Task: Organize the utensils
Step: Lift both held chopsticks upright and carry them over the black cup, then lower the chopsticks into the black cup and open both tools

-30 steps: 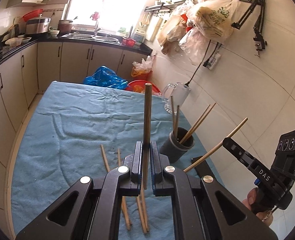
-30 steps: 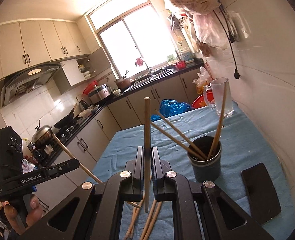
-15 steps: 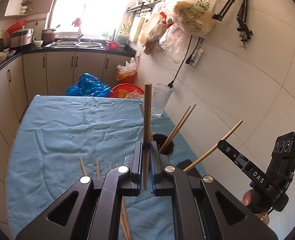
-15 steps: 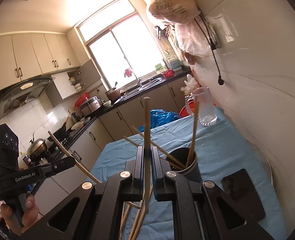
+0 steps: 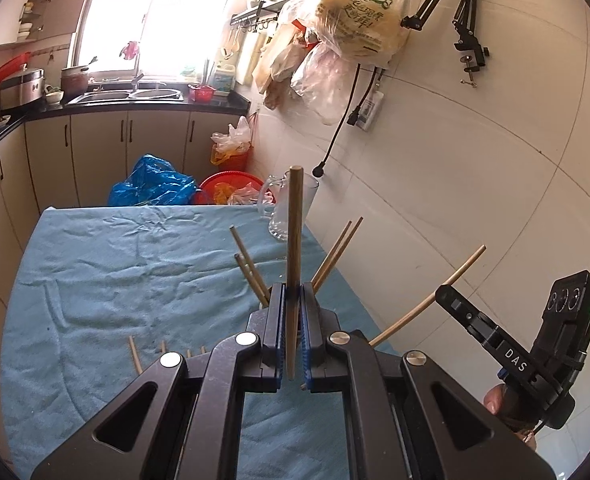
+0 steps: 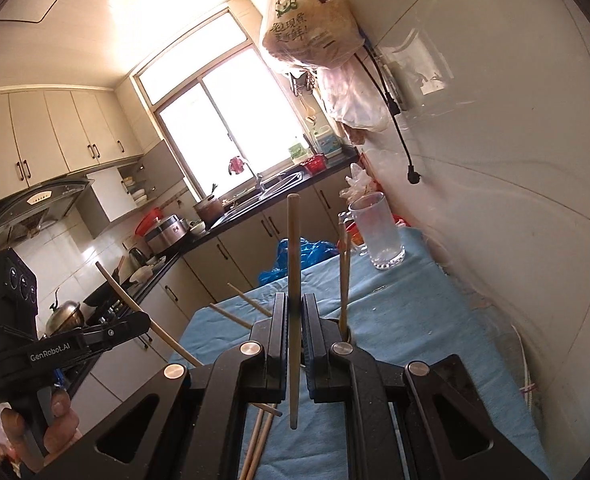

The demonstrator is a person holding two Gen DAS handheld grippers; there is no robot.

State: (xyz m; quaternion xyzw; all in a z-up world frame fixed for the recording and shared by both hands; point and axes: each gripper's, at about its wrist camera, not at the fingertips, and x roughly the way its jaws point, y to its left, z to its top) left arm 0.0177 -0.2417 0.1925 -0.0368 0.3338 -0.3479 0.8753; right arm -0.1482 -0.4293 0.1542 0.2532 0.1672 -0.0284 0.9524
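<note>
My left gripper (image 5: 293,300) is shut on a brown chopstick (image 5: 294,240) that stands upright between its pads. My right gripper (image 6: 294,308) is shut on a pale chopstick (image 6: 294,264), also upright. The dark utensil cup is mostly hidden behind each gripper; several chopsticks (image 5: 335,252) fan out of it, and they also show in the right wrist view (image 6: 343,276). Loose chopsticks (image 5: 135,354) lie on the blue cloth (image 5: 115,280); more loose chopsticks (image 6: 257,440) show below my right gripper. The right gripper (image 5: 447,294) appears at the right of the left wrist view, the left gripper (image 6: 139,322) at the left of the right wrist view.
A glass mug (image 5: 287,208) stands at the table's far right corner by the tiled wall (image 5: 475,180). A dark flat object (image 6: 455,376) lies on the cloth right of the cup. Blue bag (image 5: 151,186) and red basin (image 5: 231,184) sit on the floor beyond. Bags (image 5: 347,20) hang overhead.
Both grippers have risen and drawn in over the cup, each still holding its chopstick. The cup has slid out of sight behind the jaws.
</note>
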